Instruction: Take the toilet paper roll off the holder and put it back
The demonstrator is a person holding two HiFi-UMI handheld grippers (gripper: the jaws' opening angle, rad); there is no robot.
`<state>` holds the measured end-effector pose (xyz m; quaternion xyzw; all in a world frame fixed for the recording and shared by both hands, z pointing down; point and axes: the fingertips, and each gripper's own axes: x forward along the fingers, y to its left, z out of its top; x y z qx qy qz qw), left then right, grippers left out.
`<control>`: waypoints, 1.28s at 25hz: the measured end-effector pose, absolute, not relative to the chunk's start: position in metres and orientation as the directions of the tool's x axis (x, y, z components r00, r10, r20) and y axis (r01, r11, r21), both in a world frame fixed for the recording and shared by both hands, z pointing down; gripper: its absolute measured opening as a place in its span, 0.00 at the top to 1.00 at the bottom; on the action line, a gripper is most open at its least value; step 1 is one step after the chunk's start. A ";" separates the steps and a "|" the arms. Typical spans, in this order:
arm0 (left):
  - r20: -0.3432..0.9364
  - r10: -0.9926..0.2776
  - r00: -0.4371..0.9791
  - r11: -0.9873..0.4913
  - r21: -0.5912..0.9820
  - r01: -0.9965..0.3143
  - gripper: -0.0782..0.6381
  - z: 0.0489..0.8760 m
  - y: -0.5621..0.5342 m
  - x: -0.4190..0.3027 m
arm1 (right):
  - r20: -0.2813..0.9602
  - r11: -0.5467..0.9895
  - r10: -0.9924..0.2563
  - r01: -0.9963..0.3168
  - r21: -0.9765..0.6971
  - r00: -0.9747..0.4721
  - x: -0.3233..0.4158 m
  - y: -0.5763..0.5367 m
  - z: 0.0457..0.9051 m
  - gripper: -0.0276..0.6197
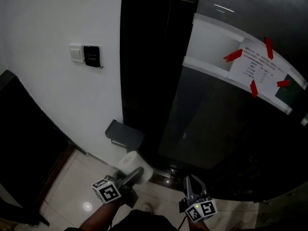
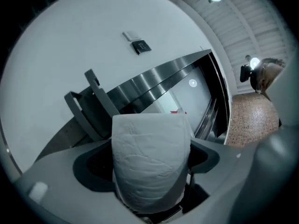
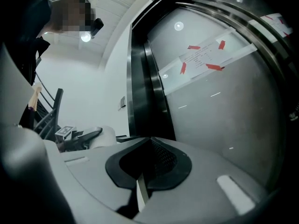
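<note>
My left gripper (image 1: 131, 173) is shut on a white toilet paper roll (image 1: 129, 160), which sits low in the head view. The roll is held just below and in front of the grey wall holder (image 1: 124, 134), apart from it. In the left gripper view the roll (image 2: 150, 162) fills the gap between the jaws, and the holder (image 2: 91, 107) stands empty behind it at the left. My right gripper (image 1: 192, 181) is to the right of the roll, pointing up, shut with nothing in it. In the right gripper view its jaws (image 3: 150, 143) meet, and the roll (image 3: 105, 136) shows far left.
The holder hangs on a white wall with a switch panel (image 1: 86, 55) higher up. Beside it stands a black door frame (image 1: 144, 57) and dark glass carrying a notice fixed with red tape (image 1: 260, 71). Dark furniture (image 1: 24, 143) is at the left, over a pale tiled floor (image 1: 79, 186).
</note>
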<state>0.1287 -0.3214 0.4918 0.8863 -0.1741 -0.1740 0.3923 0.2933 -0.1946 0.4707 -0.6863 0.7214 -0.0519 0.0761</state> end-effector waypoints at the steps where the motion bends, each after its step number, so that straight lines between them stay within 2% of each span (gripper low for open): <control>1: -0.176 -0.436 0.883 -0.620 0.770 -0.153 0.26 0.498 -0.321 0.135 | -0.034 0.047 -0.999 -0.983 -0.177 -0.041 0.297 -0.194 0.471 0.94; 7: -0.207 -0.413 0.887 -0.530 0.846 -0.049 0.26 0.526 -0.324 0.166 | -0.004 -0.010 -1.000 -0.985 -0.173 0.011 0.327 -0.188 0.477 0.94; 11: -0.232 -0.460 0.857 -0.384 0.922 0.044 0.26 0.554 -0.331 0.177 | 0.010 -0.022 -1.000 -0.986 -0.166 0.020 0.342 -0.188 0.479 0.94; 17: -0.280 -0.559 0.781 -0.274 0.951 0.144 0.26 0.575 -0.351 0.185 | 0.022 0.012 -1.000 -0.989 -0.149 -0.016 0.361 -0.204 0.481 0.94; 27: -0.305 -0.613 0.729 -0.271 0.948 0.168 0.26 0.589 -0.370 0.195 | 0.024 0.199 -0.979 -0.973 -0.116 -0.203 0.350 -0.247 0.477 0.94; 32: -0.300 -0.628 0.718 -0.239 0.952 0.189 0.26 0.593 -0.380 0.201 | 0.034 0.217 -0.974 -0.968 -0.127 -0.223 0.344 -0.252 0.480 0.94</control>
